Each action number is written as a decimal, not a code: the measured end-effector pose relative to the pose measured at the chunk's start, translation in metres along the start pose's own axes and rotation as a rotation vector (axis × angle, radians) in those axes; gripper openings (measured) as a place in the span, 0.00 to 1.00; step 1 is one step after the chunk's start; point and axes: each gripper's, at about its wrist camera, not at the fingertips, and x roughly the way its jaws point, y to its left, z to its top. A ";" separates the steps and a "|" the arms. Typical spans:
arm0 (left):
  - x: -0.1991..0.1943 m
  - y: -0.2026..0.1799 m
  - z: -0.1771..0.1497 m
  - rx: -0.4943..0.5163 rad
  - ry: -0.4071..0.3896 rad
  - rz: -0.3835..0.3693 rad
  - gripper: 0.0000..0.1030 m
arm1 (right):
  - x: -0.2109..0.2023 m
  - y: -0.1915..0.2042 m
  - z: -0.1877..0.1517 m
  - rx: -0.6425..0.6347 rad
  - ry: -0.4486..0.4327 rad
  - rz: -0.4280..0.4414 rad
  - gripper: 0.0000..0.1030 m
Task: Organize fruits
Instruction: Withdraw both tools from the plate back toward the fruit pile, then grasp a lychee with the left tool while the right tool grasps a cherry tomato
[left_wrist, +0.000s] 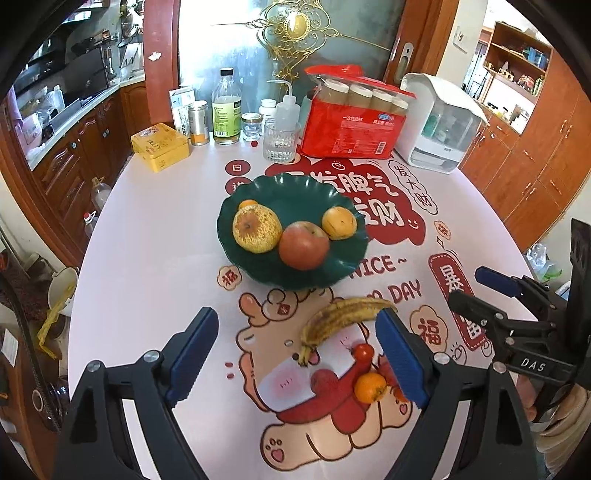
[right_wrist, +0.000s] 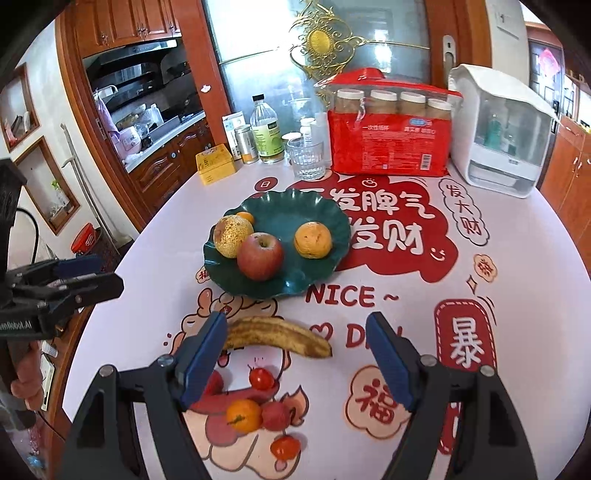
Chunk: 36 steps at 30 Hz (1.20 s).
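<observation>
On the counter (right_wrist: 517, 258), I am holding my right hand-held gripper (right_wrist: 295, 354) spread over the banana (right_wrist: 277, 336). I think it is needing a pinch, then a lift to the green plate (right_wrist: 325, 210). My left hand-held gripper (left_wrist: 295, 354) is spread too, holding nothing.

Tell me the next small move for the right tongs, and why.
Probably lower the right tongs over the banana and close on its middle. They are open and empty, and the banana lies loose on the tablecloth between their fingers, just short of the green plate. The plate already holds an apple, with bare room on its far side.
</observation>
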 end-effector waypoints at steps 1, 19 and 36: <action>-0.001 -0.002 -0.003 0.000 -0.002 0.001 0.84 | -0.004 0.000 -0.002 0.005 -0.002 -0.002 0.76; 0.033 -0.010 -0.093 -0.031 0.111 0.017 0.84 | 0.003 0.000 -0.087 -0.023 0.097 -0.106 0.76; 0.080 -0.009 -0.104 -0.044 0.184 0.046 0.84 | 0.048 0.003 -0.129 -0.042 0.214 -0.109 0.70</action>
